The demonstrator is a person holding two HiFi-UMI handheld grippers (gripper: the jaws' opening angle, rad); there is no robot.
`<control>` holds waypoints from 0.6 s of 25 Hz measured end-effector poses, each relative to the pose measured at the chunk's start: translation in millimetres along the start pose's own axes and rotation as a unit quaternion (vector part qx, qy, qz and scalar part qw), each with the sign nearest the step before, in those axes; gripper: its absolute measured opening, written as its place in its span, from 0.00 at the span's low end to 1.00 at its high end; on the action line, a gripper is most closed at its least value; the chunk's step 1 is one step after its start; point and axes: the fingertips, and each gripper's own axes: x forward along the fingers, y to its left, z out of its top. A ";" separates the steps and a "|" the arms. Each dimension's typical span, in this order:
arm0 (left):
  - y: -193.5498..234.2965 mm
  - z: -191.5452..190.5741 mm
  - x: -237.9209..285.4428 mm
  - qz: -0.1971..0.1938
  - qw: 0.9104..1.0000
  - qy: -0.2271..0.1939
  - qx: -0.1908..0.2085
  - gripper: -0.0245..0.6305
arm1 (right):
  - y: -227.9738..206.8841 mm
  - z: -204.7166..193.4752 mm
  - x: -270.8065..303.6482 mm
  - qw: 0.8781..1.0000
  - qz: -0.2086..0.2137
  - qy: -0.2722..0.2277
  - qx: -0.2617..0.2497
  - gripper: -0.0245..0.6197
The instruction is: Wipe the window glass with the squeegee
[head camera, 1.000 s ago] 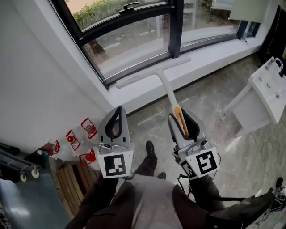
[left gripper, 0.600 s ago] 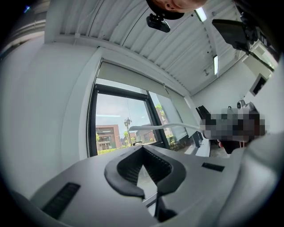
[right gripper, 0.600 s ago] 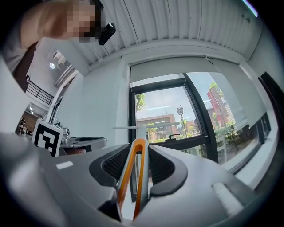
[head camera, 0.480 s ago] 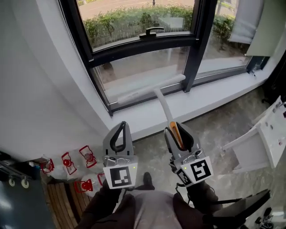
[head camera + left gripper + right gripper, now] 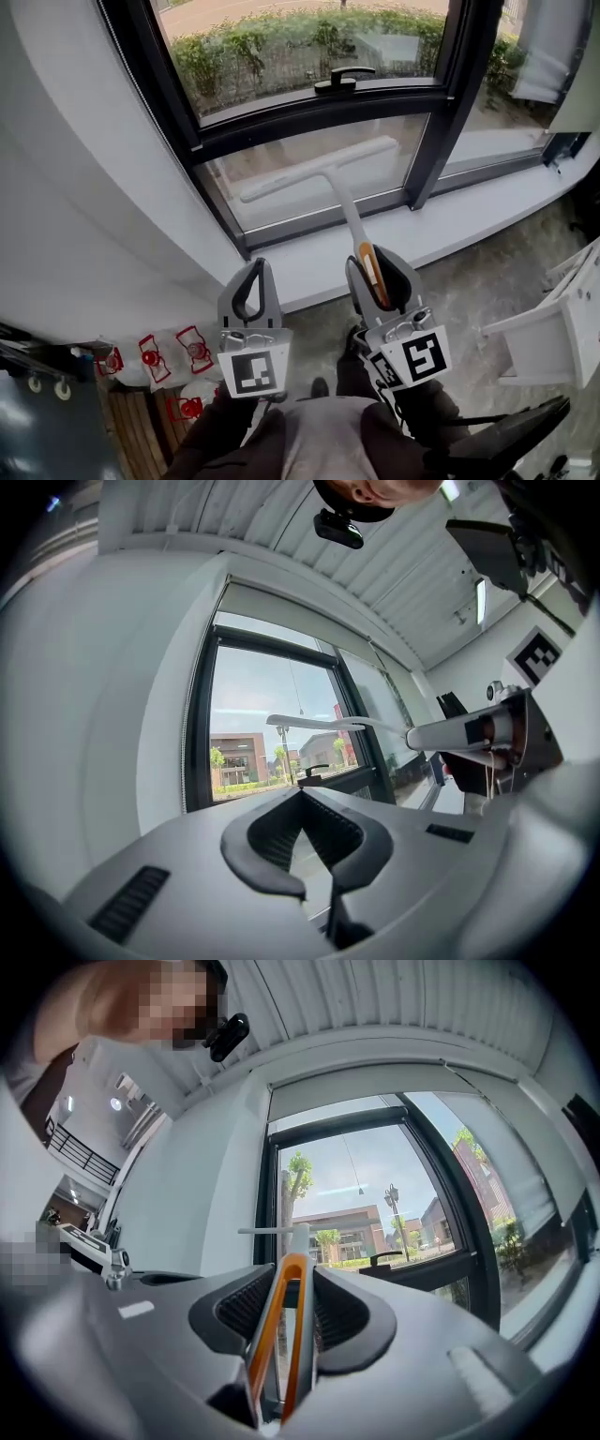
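the right hand-held gripper (image 5: 375,262) is clamped on the squeegee (image 5: 339,197). in the right gripper view the jaws press from both sides on the orange and white grip of the squeegee (image 5: 286,1335), with its long shaft running straight ahead towards the window. the left hand-held gripper (image 5: 253,267) is drawn narrow, jaw tips together with nothing between them. the left gripper view shows the same pinched jaws (image 5: 302,797) and, off to the side, the squeegee (image 5: 309,722) reaching out in front of the pane.

in the head view the white cross blade lies at a slant across the lower pane of the window glass (image 5: 291,208), below the dark crossbar that carries the window handle (image 5: 344,80) and above the white sill (image 5: 309,267). whether the rubber edge is pressed onto the glass or just off it cannot be told from here.

the step in hand looks like the wipe itself, or the set-up for a stroke, on the lower pane. nothing on the glass tells wiped parts from unwiped ones, so how much is done is not clear. the next move calls for the blade flat and firm against the glass, then a steady pull along the pane with the whole edge in contact, stopping short of the dark frame. the long shaft gives a lot of leverage on one clamped grip, so it could twist in the jaws. the free left hand-held gripper could steady it.
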 end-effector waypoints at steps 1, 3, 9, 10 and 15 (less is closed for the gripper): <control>2.7 -3.4 12.6 0.002 1.000 0.002 0.001 0.04 | -8.0 -1.4 11.8 1.000 0.000 -0.005 0.000 0.24; 9.2 -8.5 41.3 0.008 1.000 0.003 -0.002 0.04 | -25.6 -4.1 37.4 1.000 0.001 -0.014 0.000 0.24; 26.1 -5.3 138.2 0.040 0.999 -0.008 -0.017 0.04 | -76.0 -1.7 124.5 0.998 0.044 -0.037 -0.013 0.24; 29.5 -1.1 155.4 0.049 0.999 -0.012 -0.017 0.04 | -84.1 2.1 141.1 0.997 0.057 -0.043 -0.012 0.24; 45.8 11.0 220.5 0.091 0.996 -0.013 -0.007 0.04 | -111.9 22.0 212.5 0.993 0.102 -0.061 -0.013 0.24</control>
